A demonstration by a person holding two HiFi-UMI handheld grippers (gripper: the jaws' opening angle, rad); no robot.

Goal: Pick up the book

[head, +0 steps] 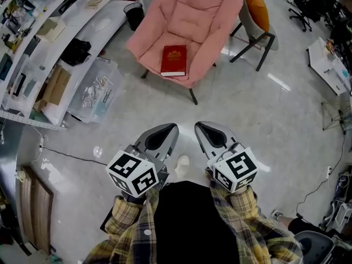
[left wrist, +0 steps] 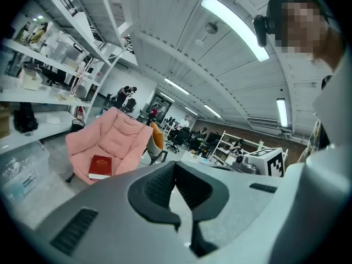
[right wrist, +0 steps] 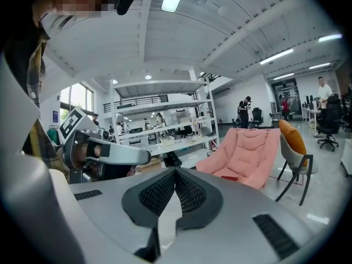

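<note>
A dark red book point(head: 174, 60) lies flat on the seat of a pink padded chair point(head: 190, 15), well ahead of me across the floor. My left gripper point(head: 172, 128) and right gripper point(head: 200, 126) hang side by side close to my body, both pointing toward the chair, both shut and empty. In the left gripper view the shut jaws point(left wrist: 175, 165) meet at their tips and the book point(left wrist: 100, 167) shows far off to the left on the chair point(left wrist: 113, 142). From the right gripper point(right wrist: 176, 170) only a red sliver of the book point(right wrist: 230, 177) shows on the chair point(right wrist: 250, 155).
A chair with an orange cushion point(head: 256, 10) stands right of the pink one. White shelving point(head: 33, 48) runs along the left, with a clear plastic bin point(head: 96, 89) and a black waste bin point(head: 133, 15) beside it. A white table point(head: 330, 65) is at the right.
</note>
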